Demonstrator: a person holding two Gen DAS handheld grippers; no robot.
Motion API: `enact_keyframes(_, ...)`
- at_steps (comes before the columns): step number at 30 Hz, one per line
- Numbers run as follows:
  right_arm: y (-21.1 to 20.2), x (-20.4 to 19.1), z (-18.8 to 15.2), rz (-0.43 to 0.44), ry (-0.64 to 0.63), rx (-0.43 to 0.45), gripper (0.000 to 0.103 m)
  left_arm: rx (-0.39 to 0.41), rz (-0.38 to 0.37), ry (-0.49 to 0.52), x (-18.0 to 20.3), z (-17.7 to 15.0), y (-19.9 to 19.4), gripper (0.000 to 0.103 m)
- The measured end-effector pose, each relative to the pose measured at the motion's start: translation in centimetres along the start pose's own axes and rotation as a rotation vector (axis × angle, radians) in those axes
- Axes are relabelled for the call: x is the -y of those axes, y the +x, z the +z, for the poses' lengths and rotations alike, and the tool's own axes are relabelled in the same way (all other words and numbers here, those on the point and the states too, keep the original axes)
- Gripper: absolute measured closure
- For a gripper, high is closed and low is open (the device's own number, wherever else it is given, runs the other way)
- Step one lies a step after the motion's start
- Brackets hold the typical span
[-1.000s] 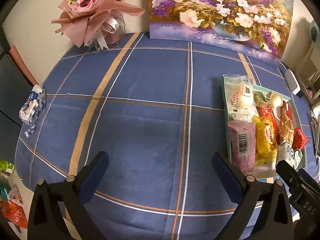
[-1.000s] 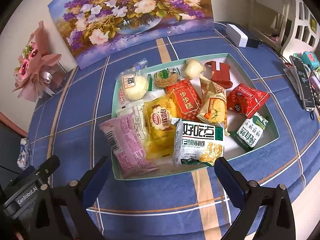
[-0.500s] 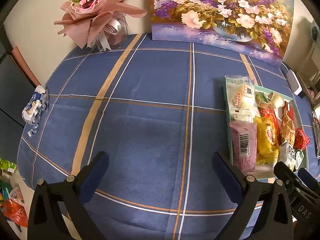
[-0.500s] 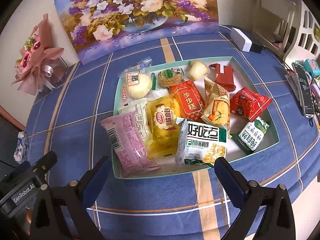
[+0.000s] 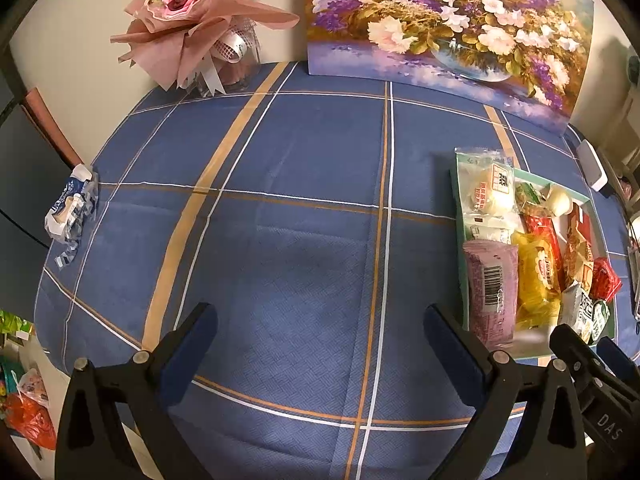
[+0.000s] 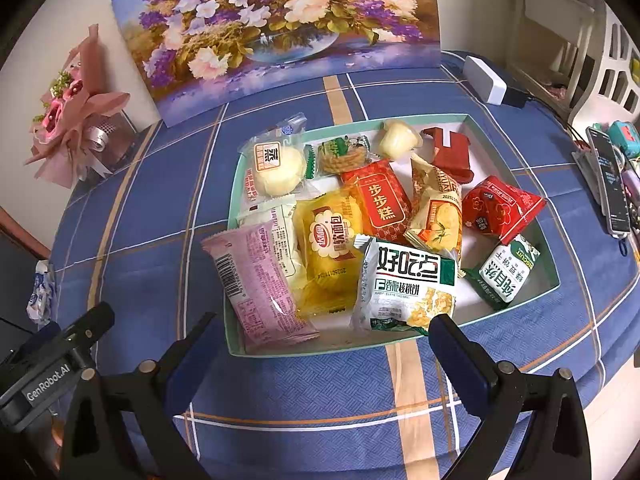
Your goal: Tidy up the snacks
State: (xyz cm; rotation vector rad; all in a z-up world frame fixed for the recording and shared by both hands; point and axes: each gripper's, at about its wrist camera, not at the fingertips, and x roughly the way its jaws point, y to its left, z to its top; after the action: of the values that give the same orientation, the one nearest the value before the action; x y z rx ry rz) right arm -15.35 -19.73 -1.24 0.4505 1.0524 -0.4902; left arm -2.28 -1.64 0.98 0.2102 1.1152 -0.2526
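Observation:
A shallow mint-green box (image 6: 554, 278) on the blue checked tablecloth holds several snack packs: a pink pack (image 6: 256, 288) hanging over its near-left rim, a yellow bread pack (image 6: 330, 240), a white-and-green biscuit pack (image 6: 404, 280), a red cake pack (image 6: 380, 202), a red pouch (image 6: 500, 208) and a steamed bun pack (image 6: 276, 166). My right gripper (image 6: 324, 348) is open and empty just before the box's near rim. My left gripper (image 5: 320, 340) is open and empty over bare cloth, left of the box (image 5: 456, 184). The pink pack shows there too (image 5: 490, 288).
A flower painting (image 6: 276, 28) leans on the wall behind the box. A pink bouquet (image 5: 200, 20) stands at the back left. A crumpled blue-white wrapper (image 5: 70, 210) lies at the left table edge. A white adapter (image 6: 486, 80) and a phone (image 6: 610, 184) lie to the right.
Both grippers have drawn back and up a little, so the table and box sit slightly farther off. Nothing was picked up or moved.

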Motion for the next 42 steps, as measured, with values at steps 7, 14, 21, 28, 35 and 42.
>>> enact_keyframes(7,0.3,0.1,0.1,0.004,-0.018,-0.009,0.000,-0.003,-0.001,0.001,0.0,0.0,0.1,0.001)
enact_keyframes(14,0.5,0.3,0.1,0.008,-0.028,-0.014,0.000,-0.011,0.004,-0.006,0.0,-0.1,0.2,0.001)
enact_keyframes(21,0.5,0.1,0.0,0.008,-0.029,-0.015,0.000,-0.015,0.005,-0.008,0.0,-0.1,0.3,0.001)
enact_keyframes(28,0.6,0.1,-0.1,0.010,-0.031,-0.017,0.000,-0.022,0.009,-0.010,0.0,-0.2,0.5,0.001)
enact_keyframes(35,0.8,0.3,0.0,0.014,-0.039,-0.022,0.000,-0.027,0.011,-0.012,0.0,-0.2,0.6,0.001)
enact_keyframes(42,1.0,0.4,-0.1,0.016,-0.044,-0.026,0.000,-0.030,0.012,-0.013,0.0,-0.2,0.7,0.001)
